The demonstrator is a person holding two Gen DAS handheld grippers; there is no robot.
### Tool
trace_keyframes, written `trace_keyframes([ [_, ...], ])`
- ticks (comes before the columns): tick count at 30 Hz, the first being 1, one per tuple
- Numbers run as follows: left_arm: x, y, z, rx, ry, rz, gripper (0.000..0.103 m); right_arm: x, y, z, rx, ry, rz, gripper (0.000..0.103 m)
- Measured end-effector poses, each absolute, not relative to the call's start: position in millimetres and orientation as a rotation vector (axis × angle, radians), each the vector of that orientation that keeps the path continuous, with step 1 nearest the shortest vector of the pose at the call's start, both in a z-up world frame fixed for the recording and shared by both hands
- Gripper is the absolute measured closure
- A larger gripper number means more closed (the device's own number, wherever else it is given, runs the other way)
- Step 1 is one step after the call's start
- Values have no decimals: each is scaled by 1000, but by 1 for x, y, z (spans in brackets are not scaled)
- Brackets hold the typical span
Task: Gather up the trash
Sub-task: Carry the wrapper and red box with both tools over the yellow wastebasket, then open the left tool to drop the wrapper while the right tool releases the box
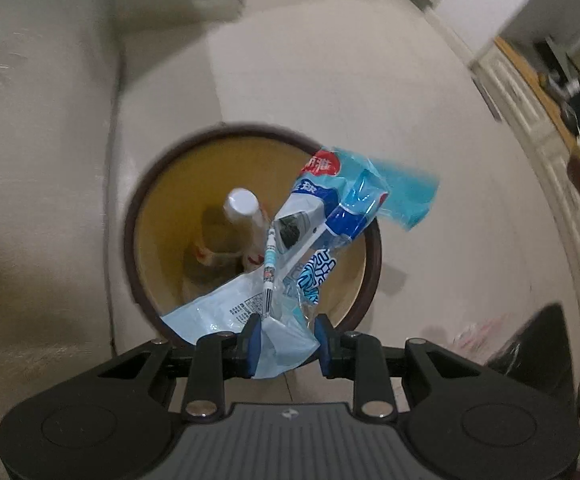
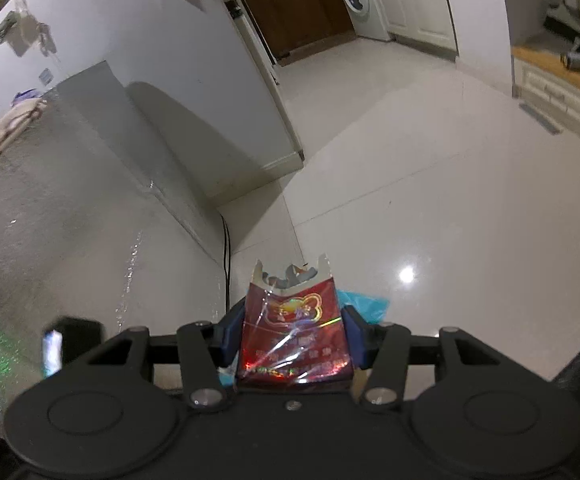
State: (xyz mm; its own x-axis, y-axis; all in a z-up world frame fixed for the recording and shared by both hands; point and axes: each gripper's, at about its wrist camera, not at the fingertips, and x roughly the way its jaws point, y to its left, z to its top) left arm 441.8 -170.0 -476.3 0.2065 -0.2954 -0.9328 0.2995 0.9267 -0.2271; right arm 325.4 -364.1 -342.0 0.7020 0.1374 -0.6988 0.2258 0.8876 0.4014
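- Fingers of the left gripper [image 1: 286, 344] pinch the lower corner of a crumpled pale-blue and white plastic snack wrapper [image 1: 329, 208]; its blue pads press the film from both sides.
- From that pinch the wrapper's long axis runs up and to the right in the left wrist view, its loose turquoise end lying over the far right rim of the bin.
- Directly beyond the left fingers, nearly straight under them, stands a round waste bin with a dark brown rim and yellow inside [image 1: 146, 216]. It sits on the pale tiled floor [image 1: 429, 100] and already holds a white-capped bottle [image 1: 242, 208] and scraps.
- Fingers of the right gripper [image 2: 293, 332] clamp a dark red, glossy, torn-open cigarette packet [image 2: 293, 328] across its width, open end pointing away from the camera.
- A turquoise scrap [image 2: 363, 300] shows just behind the packet; it looks like the wrapper's loose end, though I cannot be certain.
- No bin appears in the right wrist view, only floor and a grey sofa arm [image 2: 90, 208].
- Judgement: the left hand is the nearer to the bin and should release first. The overhanging wrapper end may catch the rim and fall outside. The right hand must then swing over the opening.
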Motion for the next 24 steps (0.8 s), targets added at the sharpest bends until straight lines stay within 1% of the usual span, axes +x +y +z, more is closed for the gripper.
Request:
trace_keyframes([
  [4, 458, -180, -513, 87, 1358, -453, 74, 339, -362, -364, 532, 849, -44, 50],
  [8, 475, -182, -534, 145, 1392, -435, 74, 343, -358, -375, 524, 876, -36, 50],
  [14, 475, -176, -542, 196, 1421, -359, 74, 350, -356, -383, 527, 918, -28, 50],
  [19, 483, -166, -539, 140, 1482, -248, 74, 351, -356, -385, 521, 932, -30, 50],
  [24, 491, -192, -550, 334, 1480, -321, 74, 353, -358, -386, 539, 930, -37, 50],
])
